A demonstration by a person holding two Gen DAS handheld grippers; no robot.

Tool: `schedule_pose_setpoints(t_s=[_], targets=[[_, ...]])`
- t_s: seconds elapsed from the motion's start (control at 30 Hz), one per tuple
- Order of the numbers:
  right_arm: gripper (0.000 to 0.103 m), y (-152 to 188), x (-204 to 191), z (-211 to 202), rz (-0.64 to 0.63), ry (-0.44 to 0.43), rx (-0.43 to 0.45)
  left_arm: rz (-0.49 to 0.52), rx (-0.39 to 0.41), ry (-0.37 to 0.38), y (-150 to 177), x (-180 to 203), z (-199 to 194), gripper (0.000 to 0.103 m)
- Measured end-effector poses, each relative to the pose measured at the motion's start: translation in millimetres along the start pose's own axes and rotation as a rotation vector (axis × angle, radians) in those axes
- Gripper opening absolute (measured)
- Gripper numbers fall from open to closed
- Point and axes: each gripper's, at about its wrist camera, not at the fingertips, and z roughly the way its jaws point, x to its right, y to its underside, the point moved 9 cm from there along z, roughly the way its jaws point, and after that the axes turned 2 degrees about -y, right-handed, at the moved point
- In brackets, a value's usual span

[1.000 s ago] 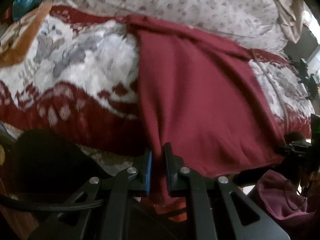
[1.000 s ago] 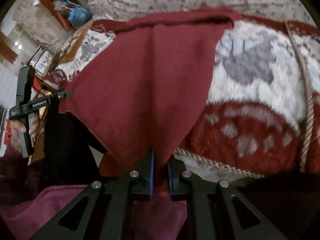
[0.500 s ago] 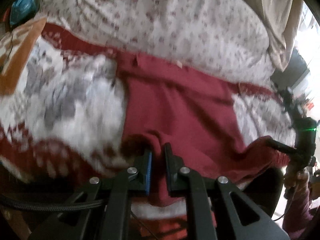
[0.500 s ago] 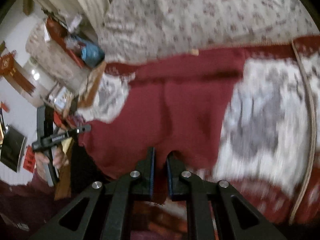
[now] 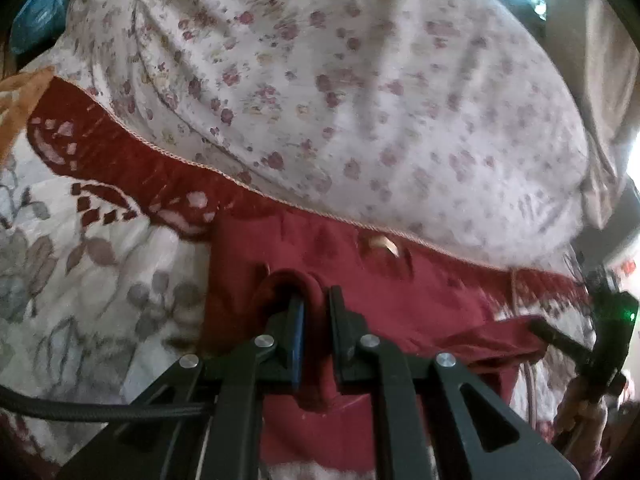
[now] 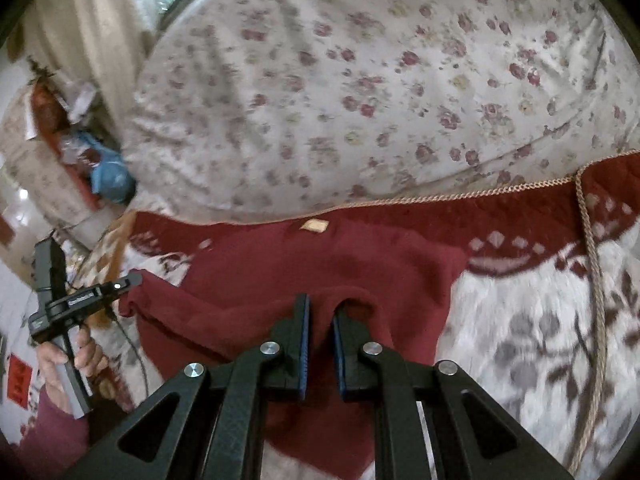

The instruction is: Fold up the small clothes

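Note:
A dark red garment [image 5: 420,292] lies on a red and white floral blanket [image 5: 80,280]; it also shows in the right wrist view [image 6: 320,272]. My left gripper [image 5: 316,304] is shut on the garment's near left corner, with the cloth bunched between the fingers. My right gripper [image 6: 322,312] is shut on the near right corner. Both corners are carried forward over the garment's far part, near its waistband with a small tan label [image 6: 315,225]. Each gripper shows in the other's view, the left [image 6: 132,280] and the right [image 5: 540,328].
A white quilt with small red flowers [image 5: 360,100] lies behind the blanket. A corded trim [image 6: 592,280] edges the blanket at the right. A blue bag [image 6: 110,176] and clutter sit at the far left of the room.
Both grippers have carried the garment's near edge forward and up toward its far edge, doubling the cloth over. The flowered quilt now fills more of both views.

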Motion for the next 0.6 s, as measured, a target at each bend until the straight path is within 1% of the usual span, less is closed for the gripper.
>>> schedule_pose_setpoints(t_s=[0.07,0.13,0.2,0.27,0.33,0.37,0.4,0.43,0.47,0.5,0.53,0.57,0.6], targets=[[0.011,-10.4,9.1,23.7,0.01,0.02,-0.023,-0.022,-0.013,-0.015,-8.4,-8.1,23.4,0.011],[0.011,-18.8,17.8,48.0,0.002,0.058,-0.042,-0.042,-0.037,-0.029,-11.8,-18.1,46.5,0.011],[0.011,-24.8,25.2,69.7,0.008,0.076,-0.06,-0.045,-0.059,-0.038,-12.7,-24.3,63.4,0.011],[0.011,-28.6,32.4,87.4,0.002,0.106,-0.071,-0.057,-0.085,-0.038,-14.7,-29.6,77.7,0.012],[0.012,-32.5,43.1,101.8,0.042,0.111,-0.07,-0.072,-0.092,-0.02,-17.9,-31.3,81.6,0.016],[0.012,-33.1,46.8,104.0,0.06,0.113,-0.075,-0.07,-0.092,-0.01,-19.5,-30.5,80.5,0.02],[0.013,-34.2,51.4,104.5,0.089,0.113,-0.079,-0.061,-0.092,-0.007,-20.4,-29.4,77.5,0.031],[0.016,-36.0,54.2,100.1,0.126,0.096,-0.068,-0.046,-0.083,-0.009,-22.3,-28.2,72.4,0.049],[0.018,-37.9,55.7,93.6,0.156,0.078,-0.048,-0.029,-0.053,-0.028,-26.0,-27.8,64.2,0.06],[0.031,-40.6,57.2,84.1,0.177,0.074,-0.018,-0.017,-0.016,-0.048,-29.1,-28.4,55.3,0.075],[0.052,-43.5,59.7,71.1,0.181,0.106,0.025,-0.011,0.028,-0.064,-32.4,-29.2,44.7,0.079],[0.06,-44.5,60.3,58.6,0.176,0.132,0.069,0.0,0.059,-0.071,-34.4,-28.9,36.1,0.079],[0.062,-45.6,58.2,46.7,0.165,0.14,0.112,0.011,0.064,-0.077,-34.6,-28.7,32.6,0.079]])
